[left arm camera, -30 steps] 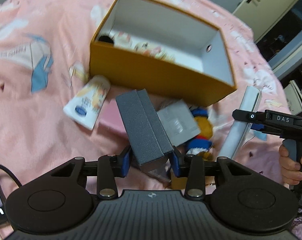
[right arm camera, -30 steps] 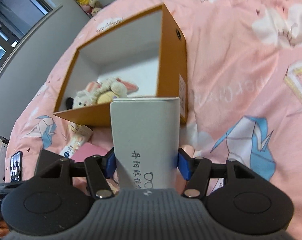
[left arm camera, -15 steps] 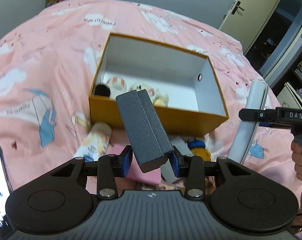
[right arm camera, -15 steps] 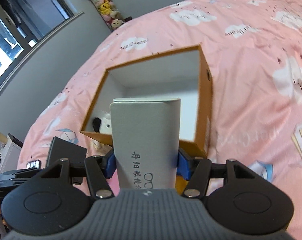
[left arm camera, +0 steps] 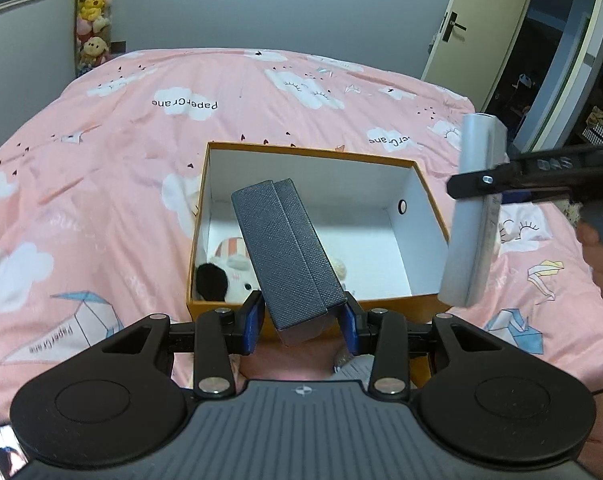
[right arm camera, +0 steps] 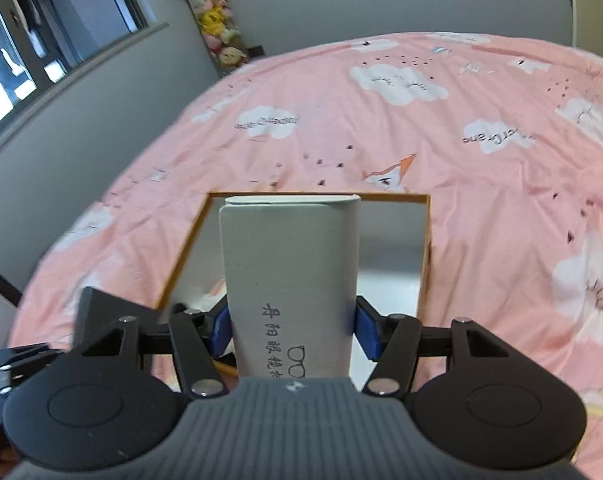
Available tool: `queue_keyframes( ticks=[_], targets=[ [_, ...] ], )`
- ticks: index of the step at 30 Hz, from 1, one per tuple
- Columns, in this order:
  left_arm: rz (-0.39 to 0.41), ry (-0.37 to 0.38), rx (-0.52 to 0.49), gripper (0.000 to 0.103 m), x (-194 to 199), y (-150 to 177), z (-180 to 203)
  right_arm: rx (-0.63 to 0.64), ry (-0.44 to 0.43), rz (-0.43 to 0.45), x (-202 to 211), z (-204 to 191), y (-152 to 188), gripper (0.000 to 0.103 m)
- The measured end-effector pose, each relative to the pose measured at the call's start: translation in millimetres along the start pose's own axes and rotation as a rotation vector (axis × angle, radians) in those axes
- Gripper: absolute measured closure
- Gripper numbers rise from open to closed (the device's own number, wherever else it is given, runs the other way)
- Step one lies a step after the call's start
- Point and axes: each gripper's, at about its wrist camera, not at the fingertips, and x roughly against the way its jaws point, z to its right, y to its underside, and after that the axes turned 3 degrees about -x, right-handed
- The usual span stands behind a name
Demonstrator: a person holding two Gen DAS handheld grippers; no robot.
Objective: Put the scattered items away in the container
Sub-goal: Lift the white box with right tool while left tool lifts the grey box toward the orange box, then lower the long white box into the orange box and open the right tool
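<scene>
An open orange box (left arm camera: 433,208) with white inside walls sits on the pink bed; it also shows in the right wrist view (right arm camera: 424,248). A plush toy (left arm camera: 231,268) lies in its near left corner. My left gripper (left arm camera: 301,318) is shut on a dark grey textured case (left arm camera: 289,256), held tilted above the box's near wall. My right gripper (right arm camera: 289,330) is shut on a light grey glasses box (right arm camera: 291,272) with printed characters, held upright over the box's near edge. In the left wrist view the glasses box (left arm camera: 471,216) hangs at the orange box's right wall.
The pink bedspread (left arm camera: 101,152) with clouds and paper cranes spreads all around. A column of plush toys (left arm camera: 93,20) hangs in the far left corner. A door (left arm camera: 493,32) stands open at the far right. Loose items (left arm camera: 353,364) lie on the bed under my left gripper.
Both grippers have risen and moved toward the orange box with their loads. The items on the bed in front of the box have dropped out of sight below the left gripper.
</scene>
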Motion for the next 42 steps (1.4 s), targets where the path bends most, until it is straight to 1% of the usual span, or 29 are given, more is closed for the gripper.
queue_keyframes(
  ticks=[6,11,17,24,27,31,35,42],
  targets=[
    [0.004,0.017,-0.005,0.057,-7,-6,-5,0.066,0.188,-0.082,-56,-11,-13,0.040],
    [-0.002,0.034,0.010,0.057,-16,-8,-12,0.055,0.284,-0.156,-94,-9,-17,0.040],
    [0.003,0.043,0.026,0.057,-20,-13,-19,0.047,0.365,-0.254,-133,-7,-18,0.040],
    [0.013,0.048,0.038,0.057,-21,-18,-26,0.085,0.448,-0.359,-172,-5,-5,0.041],
    [0.014,0.047,0.039,0.057,-23,-20,-28,0.124,0.491,-0.375,-180,-8,-2,0.040],
    [0.009,0.050,0.048,0.057,-28,-23,-30,0.165,0.521,-0.410,-187,-11,0,0.040],
    [0.006,0.053,0.054,0.057,-31,-25,-32,0.172,0.498,-0.458,-190,-9,1,0.040],
    [-0.003,0.042,0.061,0.057,-39,-28,-36,0.172,0.486,-0.499,-190,-3,-4,0.041]
  ],
)
